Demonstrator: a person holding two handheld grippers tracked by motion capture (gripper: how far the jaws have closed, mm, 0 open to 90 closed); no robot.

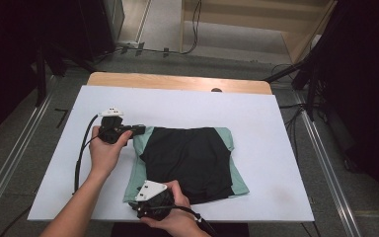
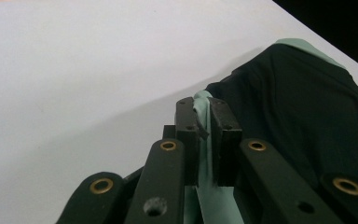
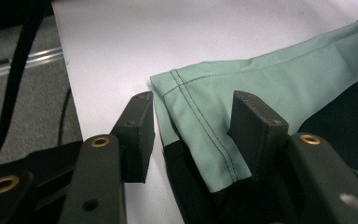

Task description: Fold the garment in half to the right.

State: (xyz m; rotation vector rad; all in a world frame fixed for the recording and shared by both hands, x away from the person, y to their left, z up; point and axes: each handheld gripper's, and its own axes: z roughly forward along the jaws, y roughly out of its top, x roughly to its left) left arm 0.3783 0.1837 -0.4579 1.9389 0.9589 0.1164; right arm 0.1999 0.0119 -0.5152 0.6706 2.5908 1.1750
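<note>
Green hem corner lies between the right gripper's (image 3: 193,135) parted jaws; left gripper (image 2: 208,128) pinches the shirt (image 1: 192,160). Next, I judge: close, then fold.

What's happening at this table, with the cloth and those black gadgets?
A person is handling a folded black and mint-green garment on a white table, with a gripping tool in each hand. The left tool is clamped on a green edge at the garment's far left corner. The right tool sits at the near left corner with its jaws on either side of the stitched green hem, not yet pressing on it. It looks like a fold or a lift is about to follow.
</note>
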